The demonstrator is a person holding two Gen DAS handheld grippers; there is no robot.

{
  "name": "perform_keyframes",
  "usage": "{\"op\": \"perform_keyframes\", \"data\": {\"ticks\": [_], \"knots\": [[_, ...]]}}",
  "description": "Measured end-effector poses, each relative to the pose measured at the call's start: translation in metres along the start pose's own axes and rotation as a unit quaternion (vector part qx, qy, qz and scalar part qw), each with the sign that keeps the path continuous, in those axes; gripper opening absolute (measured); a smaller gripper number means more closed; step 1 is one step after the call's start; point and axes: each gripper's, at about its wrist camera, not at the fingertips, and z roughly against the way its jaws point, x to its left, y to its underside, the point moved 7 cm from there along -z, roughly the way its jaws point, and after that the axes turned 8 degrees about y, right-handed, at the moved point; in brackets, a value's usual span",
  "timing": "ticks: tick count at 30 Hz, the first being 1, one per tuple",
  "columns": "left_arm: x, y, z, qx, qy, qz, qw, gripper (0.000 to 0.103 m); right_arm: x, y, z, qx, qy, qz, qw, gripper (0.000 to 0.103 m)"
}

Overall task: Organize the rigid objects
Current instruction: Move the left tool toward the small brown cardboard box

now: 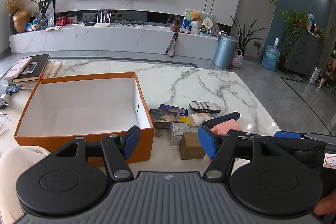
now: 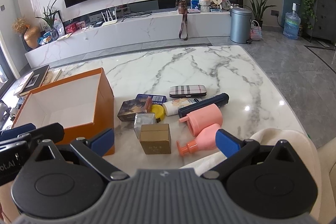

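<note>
Both grippers hover low over the marble desk (image 2: 189, 68), left gripper (image 1: 169, 143) and right gripper (image 2: 166, 141) with jaws spread, holding nothing. Small gold cardboard box (image 2: 155, 139) sits nearest, just right of the empty orange cardboard box (image 1: 84, 106). I'd straddle its flat sides squarely, clear of the clear plastic cube (image 2: 145, 122) behind.

Orange box (image 1: 84, 106) interior free; clutter (image 2: 155, 138) crowds right side.

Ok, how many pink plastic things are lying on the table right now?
2. A pink cup-shaped piece lies on its side right of the yellow lid. A pink pump bottle lies just in front of it, nearest the right gripper. Clutter may hide others.
</note>
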Motion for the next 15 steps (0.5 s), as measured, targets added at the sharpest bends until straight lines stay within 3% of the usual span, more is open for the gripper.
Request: {"op": "perform_keyframes", "data": {"ticks": [15], "knots": [[0.0063,0.0056,-0.0064,0.022,-0.009,0.002,0.9997,0.075,0.0027,0.0039,-0.0078,0.012,-0.005,0.005,1.000,0.102]]}}
